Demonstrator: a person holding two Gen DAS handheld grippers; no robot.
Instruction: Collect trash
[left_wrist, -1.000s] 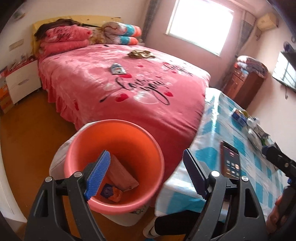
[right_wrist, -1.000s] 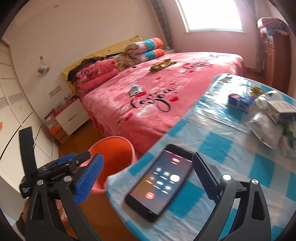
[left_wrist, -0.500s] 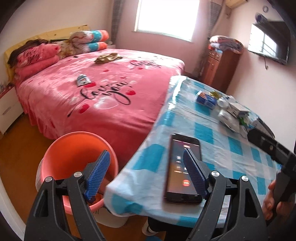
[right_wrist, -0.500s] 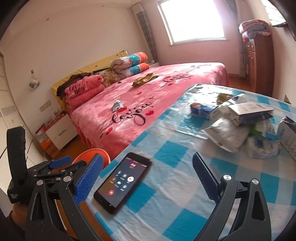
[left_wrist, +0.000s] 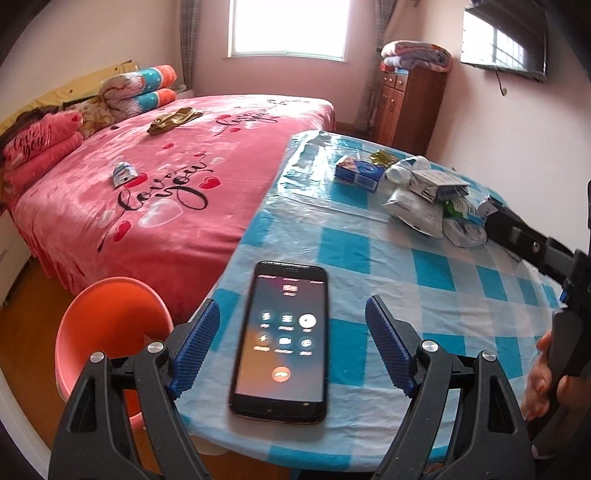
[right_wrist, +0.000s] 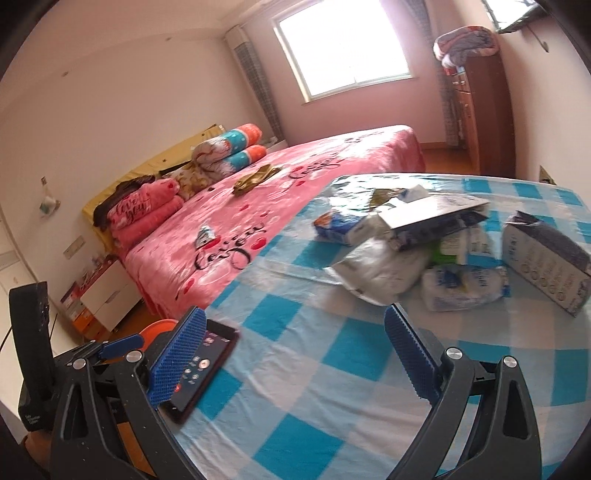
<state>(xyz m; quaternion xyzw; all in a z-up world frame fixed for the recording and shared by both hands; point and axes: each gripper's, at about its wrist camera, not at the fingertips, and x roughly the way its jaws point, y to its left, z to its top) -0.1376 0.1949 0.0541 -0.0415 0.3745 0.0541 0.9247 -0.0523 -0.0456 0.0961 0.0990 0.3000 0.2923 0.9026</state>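
Since a second earlier both grippers had swung from the orange bin (left_wrist: 110, 332) toward the checked table (left_wrist: 424, 273), the smartphone (left_wrist: 282, 339) now lying under the left gripper (left_wrist: 291, 343). The left gripper and the right gripper (right_wrist: 295, 354) both stood wide and empty. The trash pile (right_wrist: 417, 254) sat at the table's far side, well apart from both; its wrappers and cartons looked light and crushable, best pinched at a stiff edge.

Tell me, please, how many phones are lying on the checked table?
1: the phone lies near the table's front edge, screen lit, beside the orange bin. Others could hide under the trash pile.
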